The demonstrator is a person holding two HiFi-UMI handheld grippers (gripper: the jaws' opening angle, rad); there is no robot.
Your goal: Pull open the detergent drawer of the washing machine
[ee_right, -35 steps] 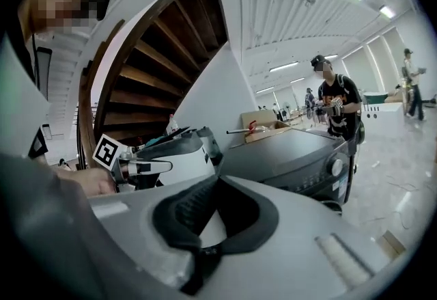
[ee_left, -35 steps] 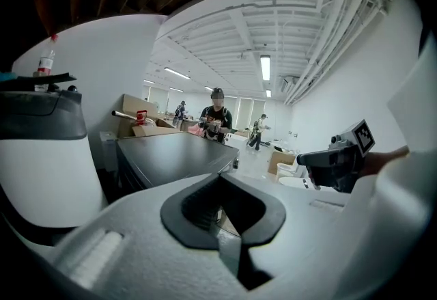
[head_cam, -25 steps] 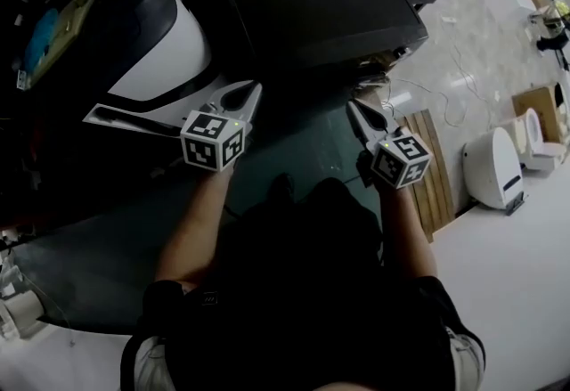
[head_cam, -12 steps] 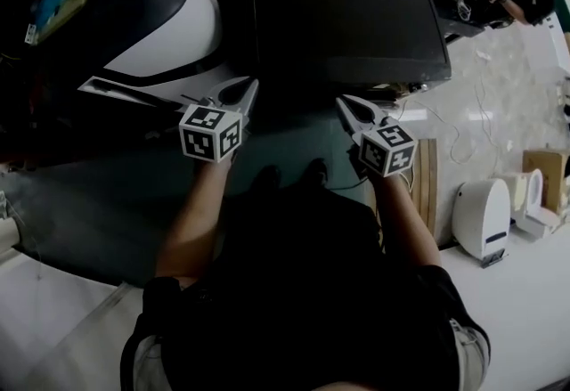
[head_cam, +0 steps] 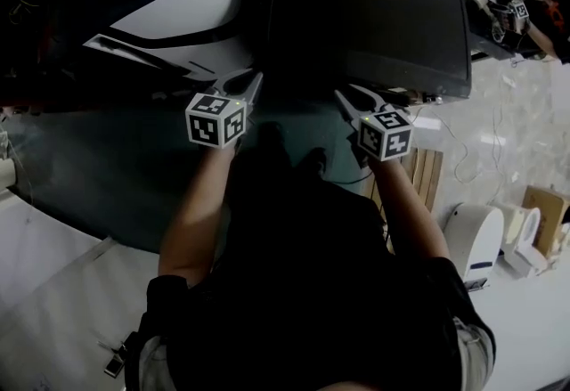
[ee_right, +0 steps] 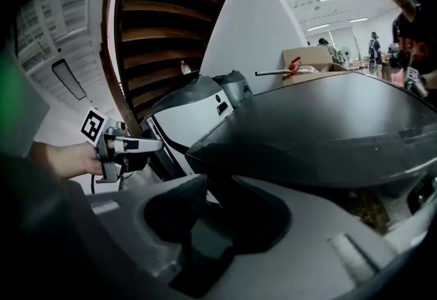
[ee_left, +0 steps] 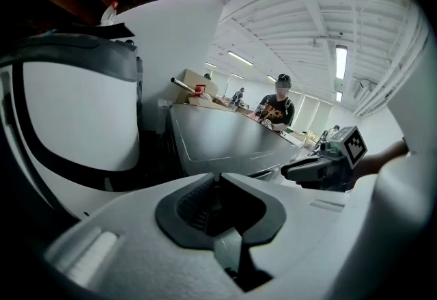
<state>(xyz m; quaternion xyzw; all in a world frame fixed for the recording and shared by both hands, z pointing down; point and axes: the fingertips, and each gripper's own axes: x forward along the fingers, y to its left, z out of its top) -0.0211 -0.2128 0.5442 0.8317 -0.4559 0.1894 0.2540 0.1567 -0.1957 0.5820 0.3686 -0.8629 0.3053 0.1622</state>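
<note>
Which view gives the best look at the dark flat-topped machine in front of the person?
The head view: it looks down on the dark machine and shows almost its whole top. The left gripper view shows it from low, foreshortened. The right gripper view shows it close, with its front edge in shadow.

Left arm (head_cam: 198,211) and right arm (head_cam: 408,207) stretch forward, side by side. Left gripper (head_cam: 255,78) angles down, fingers (ee_left: 123,223) pressed together, empty. Right gripper (head_cam: 341,96) tilts down too, fingers (ee_right: 328,223) just opening, nothing between them.

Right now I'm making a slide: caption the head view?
Left claw shut, right claw just opening with nothing between its jaws, both held toward the dark machine.
</note>
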